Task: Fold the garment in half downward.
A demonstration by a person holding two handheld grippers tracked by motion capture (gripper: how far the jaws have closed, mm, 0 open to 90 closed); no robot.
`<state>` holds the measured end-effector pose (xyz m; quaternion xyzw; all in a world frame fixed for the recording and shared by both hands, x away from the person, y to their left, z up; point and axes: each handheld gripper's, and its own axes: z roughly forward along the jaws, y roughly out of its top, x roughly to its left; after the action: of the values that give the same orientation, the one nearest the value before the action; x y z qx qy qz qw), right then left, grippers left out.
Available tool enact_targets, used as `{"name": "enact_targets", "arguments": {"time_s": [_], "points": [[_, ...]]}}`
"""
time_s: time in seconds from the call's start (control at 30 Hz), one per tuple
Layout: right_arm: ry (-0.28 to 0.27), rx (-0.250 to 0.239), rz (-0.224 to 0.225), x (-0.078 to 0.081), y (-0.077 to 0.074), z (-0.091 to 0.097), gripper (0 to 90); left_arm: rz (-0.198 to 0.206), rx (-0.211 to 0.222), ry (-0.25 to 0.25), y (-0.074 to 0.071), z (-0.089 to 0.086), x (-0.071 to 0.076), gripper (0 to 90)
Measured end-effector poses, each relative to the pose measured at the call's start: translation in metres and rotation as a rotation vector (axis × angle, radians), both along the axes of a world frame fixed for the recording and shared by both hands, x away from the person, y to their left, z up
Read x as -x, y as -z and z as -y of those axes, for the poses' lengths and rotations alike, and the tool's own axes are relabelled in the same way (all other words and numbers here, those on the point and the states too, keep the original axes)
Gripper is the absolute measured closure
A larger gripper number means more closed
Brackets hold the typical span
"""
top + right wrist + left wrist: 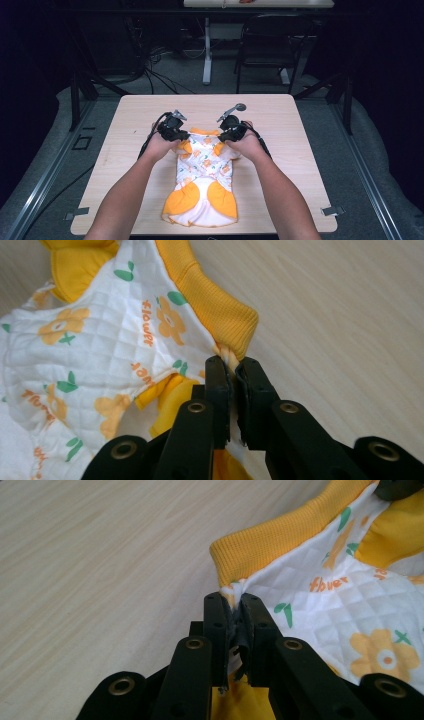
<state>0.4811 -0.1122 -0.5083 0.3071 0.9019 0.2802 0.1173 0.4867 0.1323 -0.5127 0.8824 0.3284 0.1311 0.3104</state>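
A small quilted garment [204, 180], white with orange flowers and yellow-orange trim, lies lengthwise on the wooden table [130, 115]. Its collar end points away from the person, and two orange patches sit near the front edge. My left gripper [184, 141] is shut on the garment's left shoulder; in the left gripper view the white fabric [320, 595] is pinched between the black jaws just below the ribbed yellow collar [265, 542]. My right gripper [223, 140] is shut on the right shoulder, with a fold of cloth [227, 354] squeezed at the jaw tips beside the collar [220, 305].
Bare tabletop surrounds the garment on the left, right and far side. The garment's hem [195, 220] reaches close to the table's near edge. Beyond the table stand a black chair [270, 45], a white table leg [207, 50] and loose cables [155, 65] on the floor.
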Motion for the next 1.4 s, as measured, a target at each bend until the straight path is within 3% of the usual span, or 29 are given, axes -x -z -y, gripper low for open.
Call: {"name": "enact_targets", "arguments": {"time_s": [0.27,0.57,0.8,0.97,1.17,1.4], "points": [[-0.005,-0.003,0.061,0.001,-0.022,0.0,84.2,0.024,0.029,0.002,-0.018,-0.004,0.0,82.8],[-0.03,0.013,0.124,0.006,-0.043,-0.001,84.2,0.078,0.047,0.015,-0.038,-0.008,0.003,82.1],[-0.045,0.031,0.175,0.009,-0.057,-0.003,84.1,0.13,0.033,0.009,-0.051,-0.008,0.006,81.7],[-0.046,0.052,0.202,0.008,-0.061,-0.001,84.1,0.137,0.043,0.025,-0.057,-0.008,0.007,82.5],[-0.042,0.042,0.209,0.008,-0.064,-0.001,84.0,0.142,0.048,0.023,-0.059,-0.009,0.008,82.9],[-0.04,0.039,0.247,0.009,-0.072,-0.004,83.9,0.164,0.058,0.011,-0.062,-0.013,0.008,83.3]]}}
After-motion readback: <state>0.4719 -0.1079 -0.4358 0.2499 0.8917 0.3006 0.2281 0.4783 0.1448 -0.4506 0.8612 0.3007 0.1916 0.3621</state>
